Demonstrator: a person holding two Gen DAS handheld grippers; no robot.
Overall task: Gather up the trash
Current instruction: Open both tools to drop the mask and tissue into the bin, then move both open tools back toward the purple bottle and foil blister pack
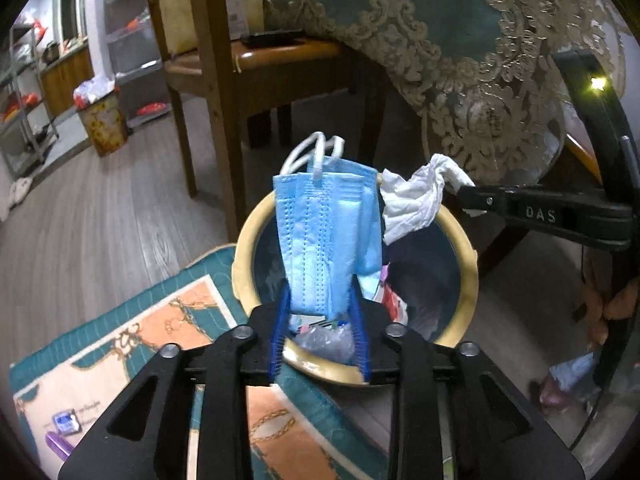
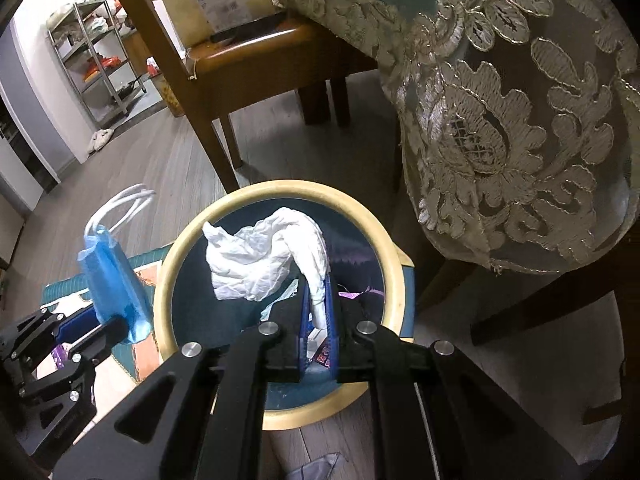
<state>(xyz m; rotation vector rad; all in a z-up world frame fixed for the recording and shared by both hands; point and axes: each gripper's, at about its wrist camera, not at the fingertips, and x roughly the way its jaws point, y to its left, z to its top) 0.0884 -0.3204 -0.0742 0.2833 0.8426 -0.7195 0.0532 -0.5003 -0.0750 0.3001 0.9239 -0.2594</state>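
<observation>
At the bottom centre of the left wrist view, the left gripper (image 1: 320, 312) has its jaws clamped on the lower edge of a blue face mask (image 1: 326, 236), which stands up from the fingers over the near rim of the trash bin (image 1: 470, 280). In the right wrist view, the right gripper (image 2: 318, 320) is pinched on the tail of a crumpled white tissue (image 2: 260, 260), held directly above the bin's opening. The bin already holds wrappers and other scraps, so some collecting looks done. Both pieces seem ready to drop; releasing them is what remains, and the mask sits nearer the rim, so it may need carrying further in.

The bin stands on grey wood-look flooring, touching a teal and orange mat (image 1: 168, 344) in the lower left. A scrap lies on the floor at the bottom of the right view, possibly more trash. Behind are a wooden chair (image 2: 224, 64), a lace-edged tablecloth (image 2: 500, 120) in the upper right, and metal shelves (image 2: 100, 52) in the upper left.
</observation>
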